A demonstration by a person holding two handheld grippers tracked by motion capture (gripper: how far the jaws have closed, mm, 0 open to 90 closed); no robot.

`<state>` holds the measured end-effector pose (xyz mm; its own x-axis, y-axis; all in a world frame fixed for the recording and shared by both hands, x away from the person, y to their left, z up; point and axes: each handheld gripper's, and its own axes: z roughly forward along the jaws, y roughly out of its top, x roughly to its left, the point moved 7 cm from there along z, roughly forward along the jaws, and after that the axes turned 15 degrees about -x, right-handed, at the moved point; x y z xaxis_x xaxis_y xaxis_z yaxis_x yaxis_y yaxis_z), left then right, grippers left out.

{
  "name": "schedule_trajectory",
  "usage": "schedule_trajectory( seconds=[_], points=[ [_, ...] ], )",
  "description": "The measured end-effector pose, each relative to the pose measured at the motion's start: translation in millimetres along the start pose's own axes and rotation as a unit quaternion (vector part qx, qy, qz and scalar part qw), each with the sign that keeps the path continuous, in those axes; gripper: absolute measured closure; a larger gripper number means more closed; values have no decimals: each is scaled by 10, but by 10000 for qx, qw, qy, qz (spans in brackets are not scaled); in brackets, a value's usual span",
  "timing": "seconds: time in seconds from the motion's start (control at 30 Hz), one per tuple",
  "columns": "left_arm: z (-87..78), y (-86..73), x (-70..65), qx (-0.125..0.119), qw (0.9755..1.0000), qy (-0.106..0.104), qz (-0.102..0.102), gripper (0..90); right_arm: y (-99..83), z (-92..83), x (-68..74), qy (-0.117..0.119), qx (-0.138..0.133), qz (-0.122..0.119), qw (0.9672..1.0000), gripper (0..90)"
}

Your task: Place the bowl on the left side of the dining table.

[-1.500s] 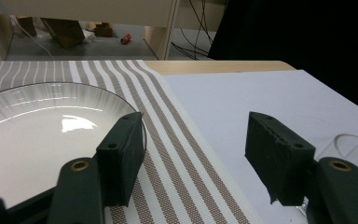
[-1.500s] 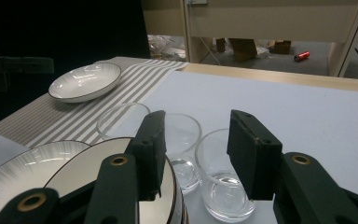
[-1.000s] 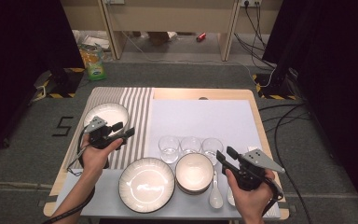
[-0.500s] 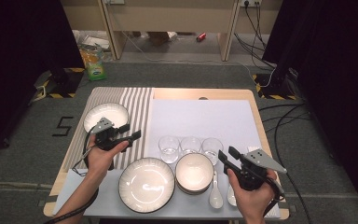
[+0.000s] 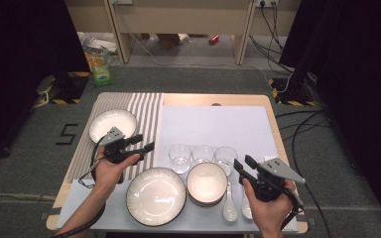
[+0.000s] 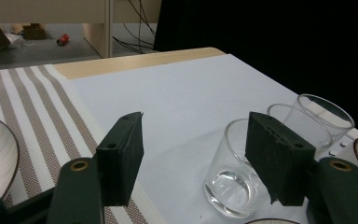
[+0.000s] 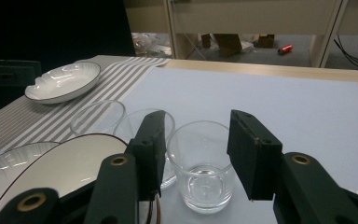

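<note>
A: Glass, clear and thin-walled: 3 tumblers stand in a row on the pale mat of the surface (image 5: pixel 213 99), just beyond a stack of bowls (image 5: pixel 207 183). The left tumbler (image 5: pixel 179 158) sits near the left tongs (image 5: pixel 143 144); the right tumbler (image 5: pixel 225 159) sits near the right tongs (image 5: pixel 244 164).

B: Are either tongs holding anything?

A: No. Both sets stand wide apart and hold nothing. In the right gripper view, a tumbler (image 7: pixel 206 165) lines up in the gap between the black jaws, farther off and untouched.

B: How would a tumbler handle?

A: Likely light, rigid, slippery and breakable. I judge the best hold is across the straight wall, about mid-height, with the pads on opposite sides and gentle pressure. The tumblers nearly touch one another, so a jaw slipping between 2 could knock a neighbour.
</note>
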<state>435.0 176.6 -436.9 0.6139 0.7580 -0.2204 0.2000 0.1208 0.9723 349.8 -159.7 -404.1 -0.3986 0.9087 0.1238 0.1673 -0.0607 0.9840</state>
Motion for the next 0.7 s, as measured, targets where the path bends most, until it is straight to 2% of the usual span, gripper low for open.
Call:
schedule_trajectory(
  seconds=[0.3, 0.43, 0.7],
  points=[
    [23, 27, -284, 35, 9992, -385, 49, 365, 12, -4, -5, -32, -9, -38, 10000, 564],
    [62, 12, -431, 112, 9980, -625, 61, 389, 17, 0, -10, -22, -18, -35, 10000, 564],
    [129, -28, -617, 214, 9962, -827, 181, 372, 32, -7, -19, -28, -58, -13, 10000, 564]
  ],
)
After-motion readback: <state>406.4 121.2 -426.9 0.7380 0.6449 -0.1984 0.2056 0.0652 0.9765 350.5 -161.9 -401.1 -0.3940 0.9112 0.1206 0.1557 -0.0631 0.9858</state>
